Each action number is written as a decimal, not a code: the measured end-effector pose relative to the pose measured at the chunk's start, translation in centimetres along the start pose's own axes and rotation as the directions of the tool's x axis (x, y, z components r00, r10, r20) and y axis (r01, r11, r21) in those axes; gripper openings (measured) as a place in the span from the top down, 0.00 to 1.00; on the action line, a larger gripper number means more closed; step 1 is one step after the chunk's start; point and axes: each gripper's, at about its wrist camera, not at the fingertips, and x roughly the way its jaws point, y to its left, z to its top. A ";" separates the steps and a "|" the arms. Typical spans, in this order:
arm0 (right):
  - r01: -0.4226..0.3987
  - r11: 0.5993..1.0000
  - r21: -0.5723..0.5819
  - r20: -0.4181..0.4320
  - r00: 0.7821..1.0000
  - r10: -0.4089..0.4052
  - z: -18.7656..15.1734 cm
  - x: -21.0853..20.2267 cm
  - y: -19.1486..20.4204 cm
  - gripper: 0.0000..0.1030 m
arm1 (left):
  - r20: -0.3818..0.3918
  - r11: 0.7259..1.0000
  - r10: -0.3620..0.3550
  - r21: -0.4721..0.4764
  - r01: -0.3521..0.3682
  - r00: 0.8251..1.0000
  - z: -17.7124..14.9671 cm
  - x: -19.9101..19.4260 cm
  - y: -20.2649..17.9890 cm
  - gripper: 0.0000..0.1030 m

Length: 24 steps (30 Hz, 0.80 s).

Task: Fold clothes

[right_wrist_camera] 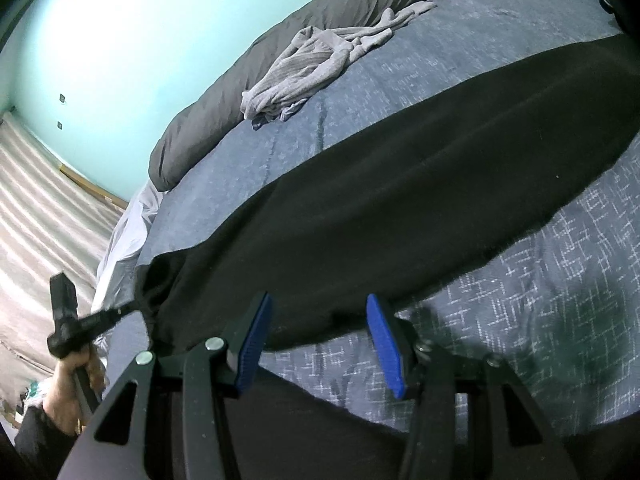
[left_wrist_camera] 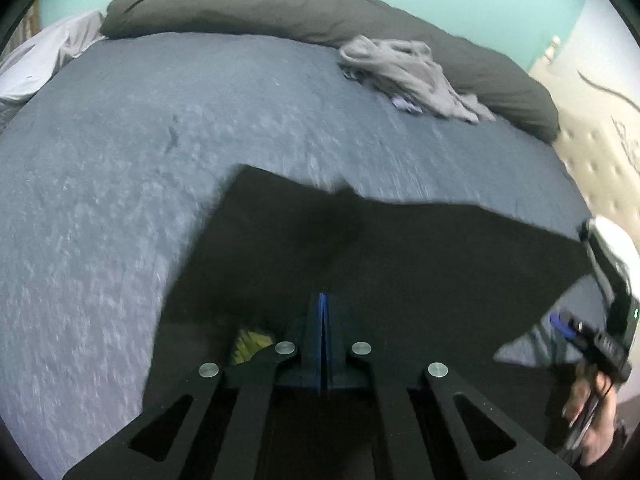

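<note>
Blue-grey woven bedspread (right_wrist_camera: 540,280) across the whole bed, speckled with a pale cross-hatch. Dark grey duvet (left_wrist_camera: 280,12) bunched along the far edge, under a pale green wall. Black garment (right_wrist_camera: 400,184) spread in a long band over the near half of the bedspread, long axis running side to side across both views, one end lifted toward the left.

Crumpled grey garment (left_wrist_camera: 408,76) well apart, resting against the duvet at the far side; untouched so far.

Left gripper (left_wrist_camera: 322,300) pressed fully together, blue pads meeting in a thin line, black cloth bunched around the tips; appears clamped on the garment's left end, though the pinch itself is lost in dark, blurred fabric. Seen from the right wrist view, raised off the bed with cloth trailing up to it.

Right gripper (right_wrist_camera: 320,332) about half spread, blue pads (right_wrist_camera: 382,346) clear of the fabric, near hem of the black garment lying just ahead of and between them. Nothing held.

Judgement: right hand nearer the free length; likely next a short reach forward onto that hem, then a fold across the long axis.
</note>
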 end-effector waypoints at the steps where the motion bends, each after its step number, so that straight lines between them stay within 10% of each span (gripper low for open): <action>1: -0.002 1.000 -0.001 0.000 1.000 0.002 0.0 -0.1 0.1 0.51 | -0.012 1.000 0.001 0.008 -0.001 1.000 -0.5 0.3 -0.3 1.00; 10: -0.005 1.000 0.003 0.003 1.000 0.005 -0.1 -0.5 0.0 0.51 | 0.012 0.992 0.070 -0.103 -0.069 0.997 1.8 1.3 3.4 0.96; 14: 0.005 1.000 0.013 -0.010 1.000 -0.004 -0.2 0.1 -0.5 0.51 | 0.026 0.978 0.118 -0.178 -0.111 0.993 4.4 1.9 6.3 0.68; 24: 0.027 0.999 0.030 -0.025 0.999 -0.026 -0.2 1.1 -1.6 0.51 | -0.066 0.939 0.290 -0.173 -0.297 0.955 6.6 6.5 10.8 0.68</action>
